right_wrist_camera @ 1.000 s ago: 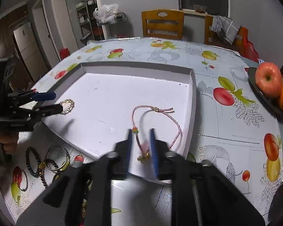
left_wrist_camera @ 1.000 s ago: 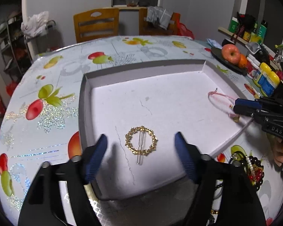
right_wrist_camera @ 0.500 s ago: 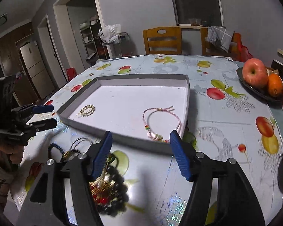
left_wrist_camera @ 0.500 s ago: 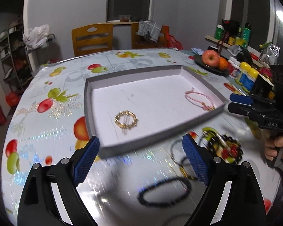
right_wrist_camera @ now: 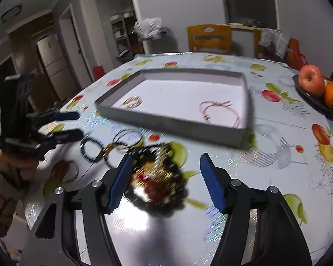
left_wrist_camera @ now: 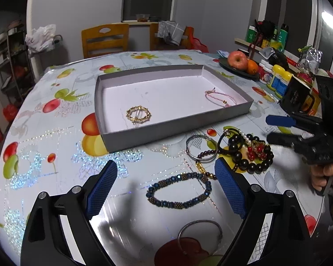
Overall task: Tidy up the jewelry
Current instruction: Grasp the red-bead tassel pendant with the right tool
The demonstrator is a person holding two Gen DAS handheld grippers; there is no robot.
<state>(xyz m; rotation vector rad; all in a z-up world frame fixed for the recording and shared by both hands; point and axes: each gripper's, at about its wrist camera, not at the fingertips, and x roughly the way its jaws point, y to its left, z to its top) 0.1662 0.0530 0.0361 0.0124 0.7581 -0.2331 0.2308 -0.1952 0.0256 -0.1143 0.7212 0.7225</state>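
Jewelry, gold ring brooch and pink cord bracelet in tray, beaded bracelets loose, both jaws spread

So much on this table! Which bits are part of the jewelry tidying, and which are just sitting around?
Part of the job:
- grey tray
- gold ring brooch
- pink cord bracelet
- blue bead bracelet
- dark bead pile
- silver bangle

Just lying about:
- apple
- orange
- yellow-capped bottles
- chairs
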